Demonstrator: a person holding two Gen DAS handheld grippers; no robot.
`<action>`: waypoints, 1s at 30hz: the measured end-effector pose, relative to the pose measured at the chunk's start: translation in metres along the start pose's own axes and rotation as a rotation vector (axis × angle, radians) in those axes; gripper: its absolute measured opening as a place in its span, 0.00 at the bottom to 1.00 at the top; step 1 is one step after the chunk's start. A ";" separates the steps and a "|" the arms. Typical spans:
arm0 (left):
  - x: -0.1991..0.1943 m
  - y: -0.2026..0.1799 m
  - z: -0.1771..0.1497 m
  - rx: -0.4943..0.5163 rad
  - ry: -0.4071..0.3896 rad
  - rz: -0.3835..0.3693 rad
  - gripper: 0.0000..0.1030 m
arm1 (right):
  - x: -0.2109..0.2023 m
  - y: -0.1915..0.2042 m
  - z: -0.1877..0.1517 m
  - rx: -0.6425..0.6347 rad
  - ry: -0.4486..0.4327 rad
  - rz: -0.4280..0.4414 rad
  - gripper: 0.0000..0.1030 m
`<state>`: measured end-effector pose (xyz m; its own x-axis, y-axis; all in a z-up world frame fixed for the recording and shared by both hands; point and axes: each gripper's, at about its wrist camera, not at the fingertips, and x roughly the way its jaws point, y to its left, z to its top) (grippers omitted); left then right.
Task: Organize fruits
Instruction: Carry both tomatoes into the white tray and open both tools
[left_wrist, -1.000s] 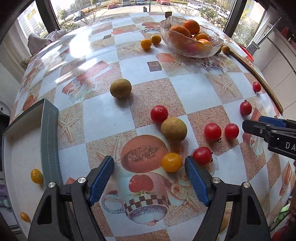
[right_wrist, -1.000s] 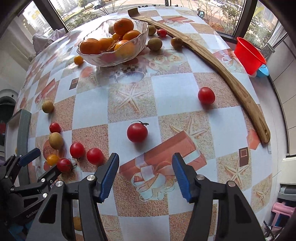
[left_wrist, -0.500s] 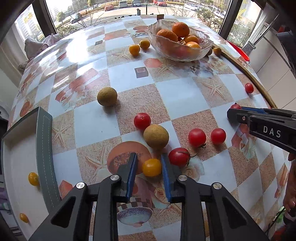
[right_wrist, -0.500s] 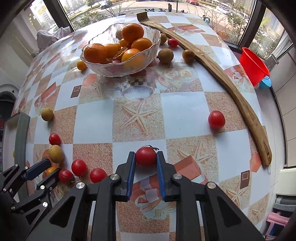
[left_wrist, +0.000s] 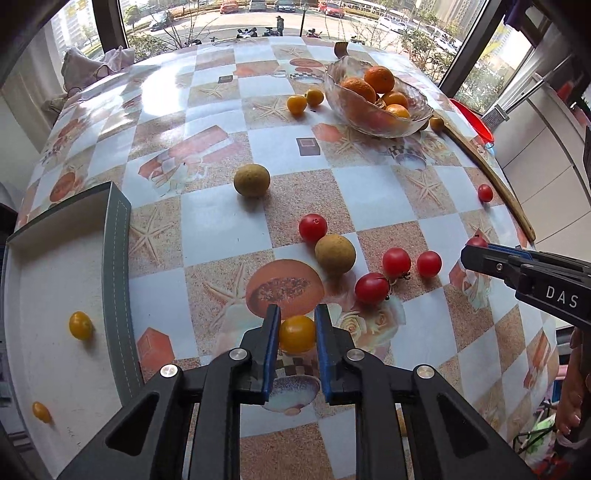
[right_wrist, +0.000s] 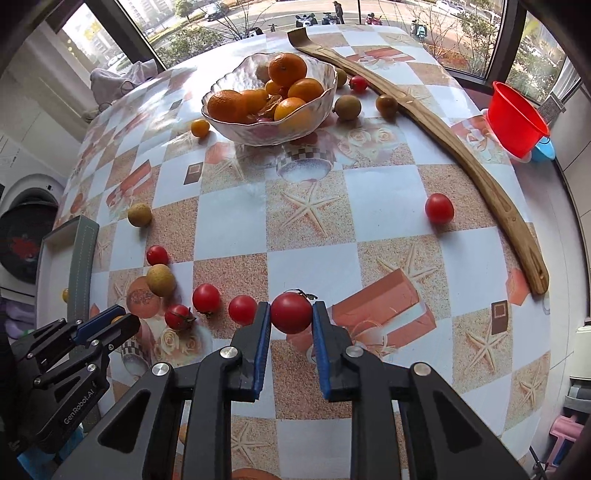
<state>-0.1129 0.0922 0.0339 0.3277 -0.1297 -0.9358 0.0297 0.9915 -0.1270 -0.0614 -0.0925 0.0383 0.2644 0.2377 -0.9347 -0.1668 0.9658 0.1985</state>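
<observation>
Left hand-held gripper (left_wrist: 295, 332): fingers nearly together, pinching a yellow cherry tomato (left_wrist: 296, 333) between the blue pads, low over the worktop (left_wrist: 207, 221), just right of the white tray (left_wrist: 118, 258). Right hand-held gripper (right_wrist: 291, 320): fingers likewise narrowed, clamping a red tomato (right_wrist: 291, 312) at the tips, beside loose red tomatoes (right_wrist: 242, 309). The glass bowl (right_wrist: 236, 125) of oranges stood well beyond.

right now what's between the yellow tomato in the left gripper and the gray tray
Nothing but bare patterned tablecloth. The left wrist view shows no fruit between the yellow tomato and the tray wall.
</observation>
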 end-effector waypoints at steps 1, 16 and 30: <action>-0.003 0.003 -0.001 -0.008 -0.004 0.000 0.20 | -0.002 0.003 0.000 -0.005 0.001 0.004 0.24; -0.046 0.075 -0.038 -0.152 -0.049 0.052 0.20 | -0.001 0.093 -0.007 -0.135 0.022 0.078 0.24; -0.066 0.170 -0.094 -0.325 -0.042 0.144 0.20 | 0.019 0.219 -0.018 -0.306 0.081 0.184 0.24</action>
<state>-0.2185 0.2678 0.0435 0.3458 0.0183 -0.9381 -0.3194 0.9424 -0.0994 -0.1104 0.1217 0.0583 0.1298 0.3834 -0.9144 -0.4843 0.8292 0.2790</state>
